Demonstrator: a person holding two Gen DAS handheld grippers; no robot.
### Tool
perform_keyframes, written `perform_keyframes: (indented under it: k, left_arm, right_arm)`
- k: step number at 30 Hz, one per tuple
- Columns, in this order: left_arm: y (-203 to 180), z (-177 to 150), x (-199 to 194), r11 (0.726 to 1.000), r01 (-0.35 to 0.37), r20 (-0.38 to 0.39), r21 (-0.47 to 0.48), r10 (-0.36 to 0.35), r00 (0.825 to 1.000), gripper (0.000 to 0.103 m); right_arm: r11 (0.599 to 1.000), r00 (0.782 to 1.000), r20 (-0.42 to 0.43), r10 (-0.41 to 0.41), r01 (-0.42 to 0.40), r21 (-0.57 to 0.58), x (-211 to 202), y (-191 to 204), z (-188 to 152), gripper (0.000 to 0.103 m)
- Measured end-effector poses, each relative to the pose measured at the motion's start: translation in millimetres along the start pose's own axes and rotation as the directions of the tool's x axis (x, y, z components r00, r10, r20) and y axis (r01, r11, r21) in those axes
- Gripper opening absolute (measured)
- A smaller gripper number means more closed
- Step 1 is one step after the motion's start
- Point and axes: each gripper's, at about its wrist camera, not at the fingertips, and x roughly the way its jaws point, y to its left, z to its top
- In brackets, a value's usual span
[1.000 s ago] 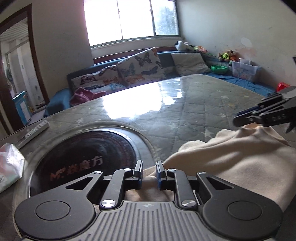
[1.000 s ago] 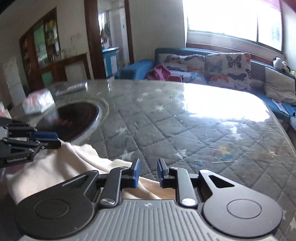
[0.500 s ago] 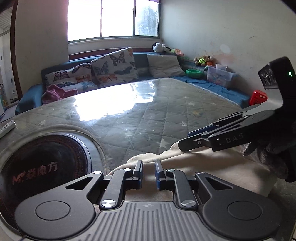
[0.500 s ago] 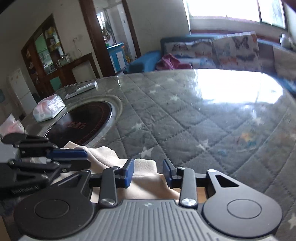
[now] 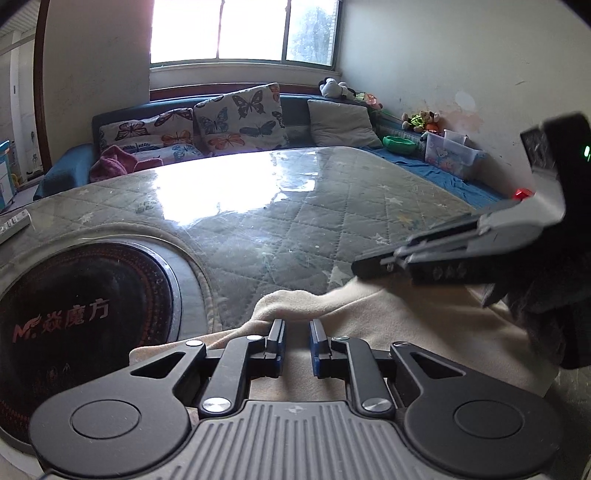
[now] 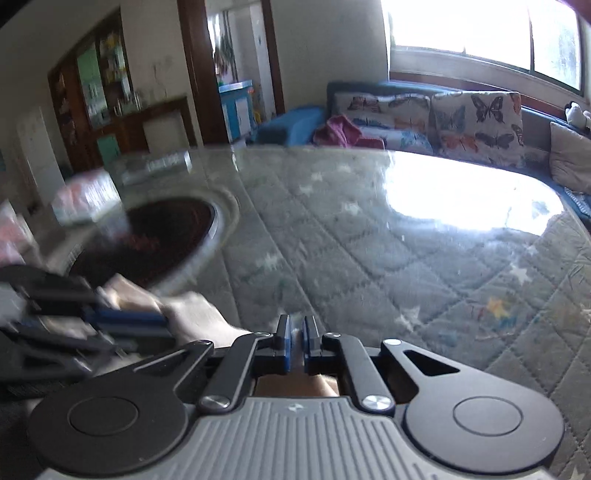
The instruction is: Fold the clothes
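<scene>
Two hand-held grippers at a cream garment (image 5: 406,317) lying on the near edge of a glass-topped table (image 5: 280,221) over a grey quilted star-print cover. The left gripper (image 5: 297,341) holds its blue-padded jaws narrowly apart, with a raised fold of the cream cloth between and under them; whether the pads press on the cloth cannot be told. In the left wrist view the right gripper (image 5: 373,264) enters from the right, blurred, with its tips at the far edge of the garment. In the right wrist view its jaws stand pressed almost together, having just been closing; cream fabric shows below them near the body, but no cloth can be seen between the pads. To the left of the garment a round black induction hob (image 5: 85,317) is set into the table. Behind the table runs a blue sofa (image 5: 62,166) with butterfly-print cushions (image 5: 240,118) under a window (image 5: 243,33).
</scene>
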Motion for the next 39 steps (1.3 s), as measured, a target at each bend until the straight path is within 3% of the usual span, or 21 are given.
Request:
perform_keyframes:
  k: [6, 14, 19, 26, 32, 39]
  left_arm:
    - [-0.2, 6.8, -1.7, 1.000, 0.011, 0.019, -0.026, -0.011, 1.000, 0.016]
    - [3.6, 10.4, 4.7, 0.997, 0.010, 0.010, -0.072, -0.010, 1.000, 0.016]
    - [5.5, 9.6, 7.1, 0.997, 0.012, 0.000, -0.080, -0.012, 1.000, 0.016]
    - [4.2, 8.0, 7.0, 0.996, 0.010, 0.005, -0.087, -0.009, 1.000, 0.016]
    - [2.0, 6.9, 7.1, 0.997, 0.000, 0.008, -0.079, 0.001, 1.000, 0.016]
    - [-0.3, 7.2, 7.2, 0.997, -0.016, 0.006, -0.078, 0.017, 1.000, 0.016]
  right_arm:
    - [1.000, 0.999, 0.041, -0.011, 0.011, -0.002, -12.0, 0.9, 2.8, 0.012]
    - [0.992, 0.995, 0.033, 0.095, -0.092, -0.080, -26.6, 26.5, 1.4, 0.012]
    - [0.993, 0.998, 0.010, 0.060, -0.058, -0.101, -7.9, 33.6, -5.7, 0.012]
    - [0.997, 0.998, 0.050, 0.030, -0.026, -0.070, -45.9, 23.8, -18.5, 0.016]
    - [0.996, 0.998, 0.030, -0.052, 0.054, -0.076, -65.0, 18.4, -51.4, 0.016]
    - [0.996, 0.992, 0.085, -0.090, 0.088, 0.031, -76.3, -3.0, -55.6, 0.017]
